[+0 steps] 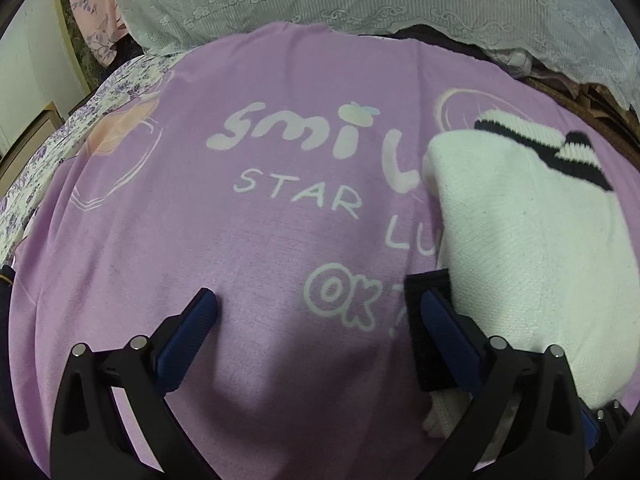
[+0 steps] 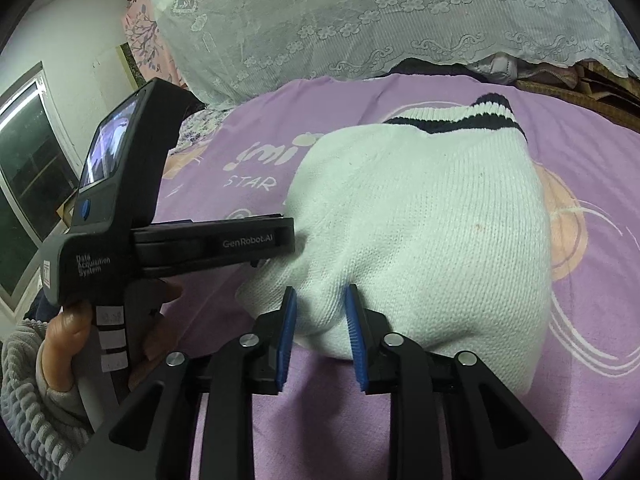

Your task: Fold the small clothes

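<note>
A small white knit sweater [image 2: 420,224] with dark navy stripes at its ribbed edge lies folded on a purple sheet [image 2: 592,128] printed with "smile STAR". It also shows in the left wrist view [image 1: 532,248], at the right. My left gripper [image 1: 320,312] is open, low over the sheet, its right finger at the sweater's left edge. In the right wrist view the left gripper [image 2: 280,236] reaches in from the left and touches the sweater's side. My right gripper [image 2: 320,300] is partly open, its fingers either side of the sweater's near fold.
The purple sheet [image 1: 200,240] covers the work surface. A white lace cloth [image 2: 360,20] drapes over bulky things at the back. A floral cloth [image 1: 80,120] lies at the left edge. A window [image 2: 24,184] is at far left.
</note>
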The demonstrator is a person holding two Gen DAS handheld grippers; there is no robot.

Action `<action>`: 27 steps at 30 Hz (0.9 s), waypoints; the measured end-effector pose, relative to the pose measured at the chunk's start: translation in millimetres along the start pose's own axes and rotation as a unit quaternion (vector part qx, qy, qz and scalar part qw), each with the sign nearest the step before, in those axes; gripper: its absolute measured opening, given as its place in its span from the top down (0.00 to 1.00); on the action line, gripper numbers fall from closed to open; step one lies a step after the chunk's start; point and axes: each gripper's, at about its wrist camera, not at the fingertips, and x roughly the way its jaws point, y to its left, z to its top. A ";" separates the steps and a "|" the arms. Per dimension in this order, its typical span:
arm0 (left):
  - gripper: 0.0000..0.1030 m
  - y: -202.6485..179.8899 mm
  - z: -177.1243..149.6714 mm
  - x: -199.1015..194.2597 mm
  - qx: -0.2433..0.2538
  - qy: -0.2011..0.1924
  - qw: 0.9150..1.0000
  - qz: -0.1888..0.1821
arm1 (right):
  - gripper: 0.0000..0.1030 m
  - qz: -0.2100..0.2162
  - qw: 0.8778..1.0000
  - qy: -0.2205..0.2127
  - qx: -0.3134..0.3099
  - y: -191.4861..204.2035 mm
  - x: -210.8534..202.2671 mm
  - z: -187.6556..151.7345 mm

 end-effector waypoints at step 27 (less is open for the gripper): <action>0.04 -19.6 -3.8 -6.5 0.029 -0.020 0.995 -0.096 | 0.61 -0.040 0.991 -0.015 0.125 -102.1 27.6 75.1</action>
